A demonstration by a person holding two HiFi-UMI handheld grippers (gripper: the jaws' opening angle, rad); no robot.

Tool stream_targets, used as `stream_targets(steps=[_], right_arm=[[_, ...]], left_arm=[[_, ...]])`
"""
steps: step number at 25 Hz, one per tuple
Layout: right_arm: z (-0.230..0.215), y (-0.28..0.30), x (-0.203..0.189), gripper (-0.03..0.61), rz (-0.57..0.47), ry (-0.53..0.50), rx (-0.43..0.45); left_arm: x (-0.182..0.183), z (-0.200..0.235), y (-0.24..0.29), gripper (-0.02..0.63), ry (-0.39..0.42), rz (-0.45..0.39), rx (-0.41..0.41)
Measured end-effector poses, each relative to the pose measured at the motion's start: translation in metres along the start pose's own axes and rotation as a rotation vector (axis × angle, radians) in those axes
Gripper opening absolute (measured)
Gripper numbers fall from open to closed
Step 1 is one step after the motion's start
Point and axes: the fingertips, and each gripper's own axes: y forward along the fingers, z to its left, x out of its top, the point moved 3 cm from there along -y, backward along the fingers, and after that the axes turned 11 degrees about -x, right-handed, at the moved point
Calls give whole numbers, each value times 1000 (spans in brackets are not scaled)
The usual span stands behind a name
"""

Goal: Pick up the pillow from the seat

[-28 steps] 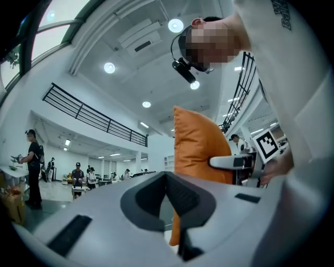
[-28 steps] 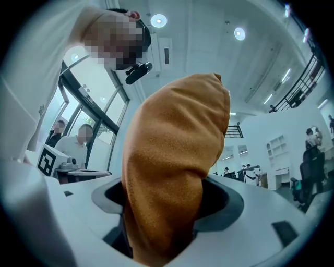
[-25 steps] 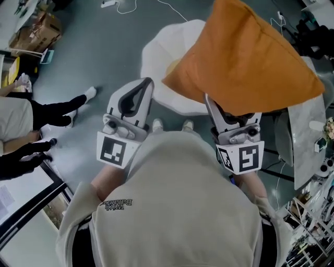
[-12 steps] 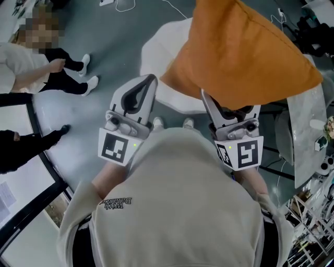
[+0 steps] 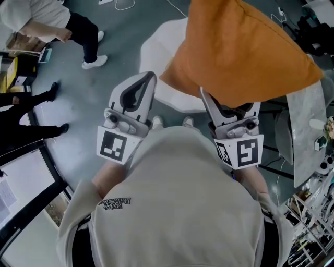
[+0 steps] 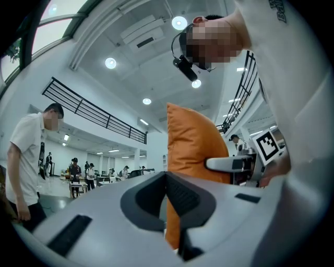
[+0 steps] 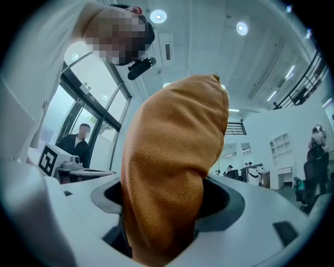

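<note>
An orange pillow [image 5: 245,49] hangs in the air above a white seat [image 5: 162,57], apart from it. My right gripper [image 5: 229,110] is shut on the pillow's lower edge, and its fingertips are hidden under the fabric. In the right gripper view the pillow [image 7: 172,156] bulges up from between the jaws. My left gripper [image 5: 140,88] is held beside it at the left, shut and empty. The left gripper view has its jaws [image 6: 168,182] meeting, with the pillow [image 6: 193,146] and the right gripper beyond them.
People stand on the grey floor at the upper left [image 5: 78,26] and at the left edge [image 5: 26,109]. A pale table [image 5: 308,130] with cluttered racks is at the right. Cables [image 5: 125,6] lie on the floor at the back. A glass partition [image 5: 26,187] runs along the lower left.
The pillow has shifted slightly left in the right gripper's hold. Both grippers have stayed nearly still. The people at the left have walked to other spots.
</note>
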Motion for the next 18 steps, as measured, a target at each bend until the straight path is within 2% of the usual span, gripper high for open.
stream_targets(steps=[18], right_arm=[[6, -8, 1, 383, -4, -21, 7]], left_arm=[[1, -6, 1, 9, -1, 3, -27]])
